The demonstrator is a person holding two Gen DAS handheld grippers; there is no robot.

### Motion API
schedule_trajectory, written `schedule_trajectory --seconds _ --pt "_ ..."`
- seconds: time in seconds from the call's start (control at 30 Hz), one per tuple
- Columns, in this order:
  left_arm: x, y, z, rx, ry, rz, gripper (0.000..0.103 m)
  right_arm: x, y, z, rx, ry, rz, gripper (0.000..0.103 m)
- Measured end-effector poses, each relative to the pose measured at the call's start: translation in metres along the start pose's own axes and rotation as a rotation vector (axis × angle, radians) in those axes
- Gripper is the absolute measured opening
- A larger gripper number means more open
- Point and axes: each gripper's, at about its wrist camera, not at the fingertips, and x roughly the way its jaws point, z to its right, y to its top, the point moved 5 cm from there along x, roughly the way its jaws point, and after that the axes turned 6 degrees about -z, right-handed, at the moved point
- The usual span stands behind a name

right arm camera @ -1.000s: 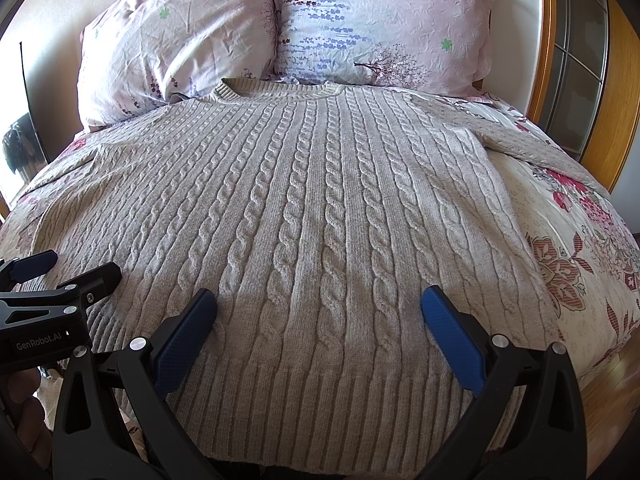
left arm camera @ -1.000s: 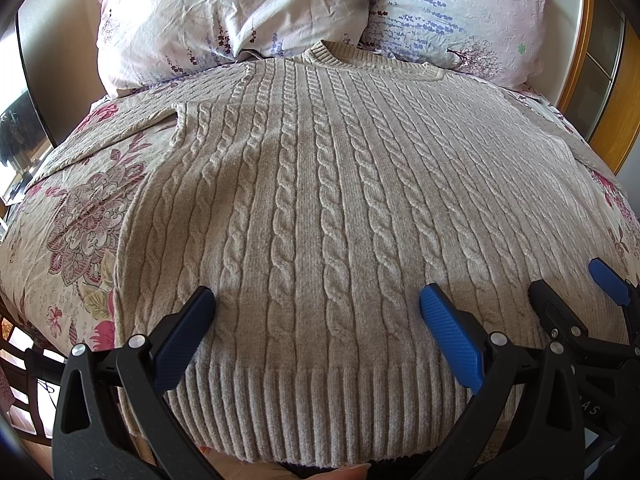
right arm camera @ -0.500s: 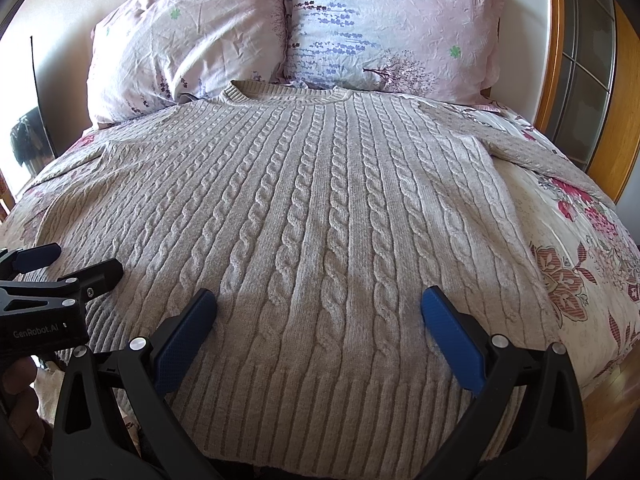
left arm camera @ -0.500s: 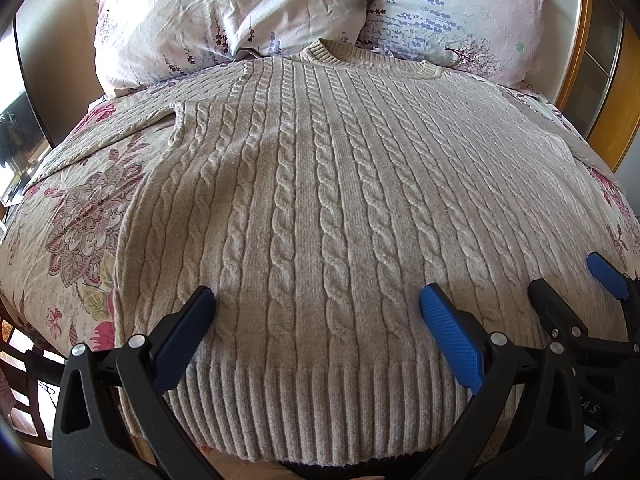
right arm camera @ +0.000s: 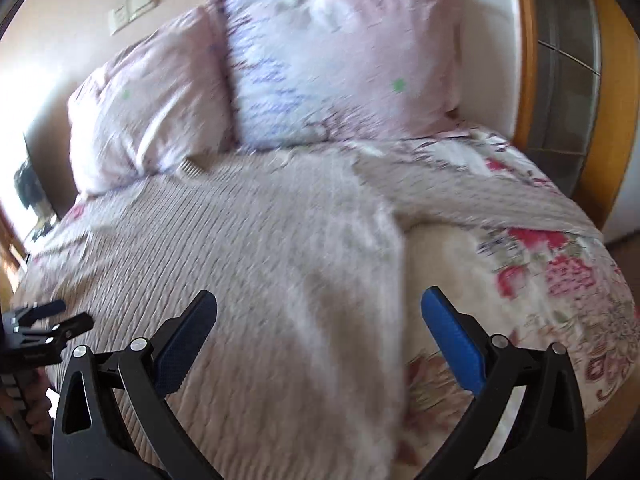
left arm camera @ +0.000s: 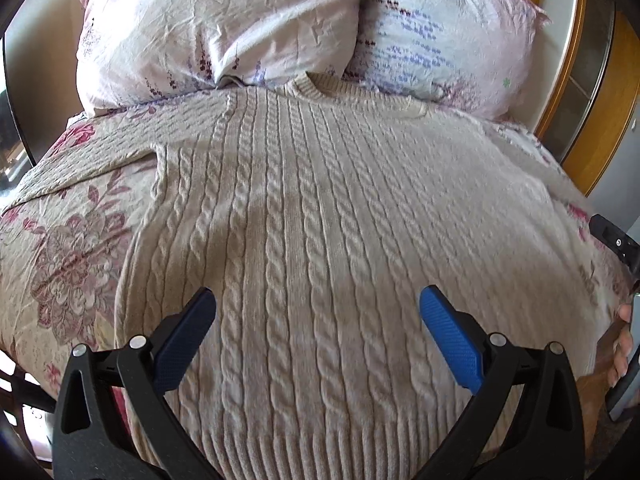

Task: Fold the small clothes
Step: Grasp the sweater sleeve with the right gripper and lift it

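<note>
A beige cable-knit sweater [left arm camera: 320, 208] lies flat on the bed, collar toward the pillows, sleeves spread to both sides. My left gripper [left arm camera: 318, 332] hovers open above its lower body, nothing between the blue pads. In the blurred right wrist view the sweater [right arm camera: 248, 264] fills the left and middle, its right sleeve [right arm camera: 500, 200] running out over the floral sheet. My right gripper [right arm camera: 318, 332] is open above the sweater's right side edge. The left gripper [right arm camera: 44, 328] shows at that view's far left; the right one's black tip [left arm camera: 616, 240] shows at the left view's right edge.
Two pink floral pillows [left arm camera: 224, 32] [left arm camera: 440, 40] lean at the head of the bed. The floral bedsheet [left arm camera: 64, 264] lies under the sweater. A wooden frame with glass [right arm camera: 568, 80] stands at the right. A person's fingers [left arm camera: 622, 344] hold the right tool.
Both grippers have moved forward and up over the sweater. The right gripper has swung quickly to the right, toward the sweater's right edge and sleeve; its view is blurred.
</note>
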Motion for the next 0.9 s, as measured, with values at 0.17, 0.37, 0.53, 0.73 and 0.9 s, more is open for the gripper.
schedule_trajectory --seconds 0.17,0.37,0.53,0.73,0.9 --pt "-0.002 0.047 -0.005 -0.041 -0.127 0.135 0.101 0.018 0.038 0.121 0.454 0.084 -0.017 0.102" --pt "0.032 0.078 -0.016 -0.084 -0.191 0.094 0.101 0.060 0.027 0.229 0.880 0.121 -0.058 0.071" --pt "0.058 0.075 -0.032 -0.190 -0.293 0.053 0.101 0.076 0.029 0.264 0.969 0.100 -0.021 0.064" --pt "0.072 0.070 -0.039 -0.236 -0.314 0.039 0.101 0.084 0.036 0.286 1.026 0.073 0.030 0.047" --pt "0.072 0.069 -0.043 -0.261 -0.343 0.048 0.101 0.089 0.035 0.293 1.010 0.015 0.053 0.018"
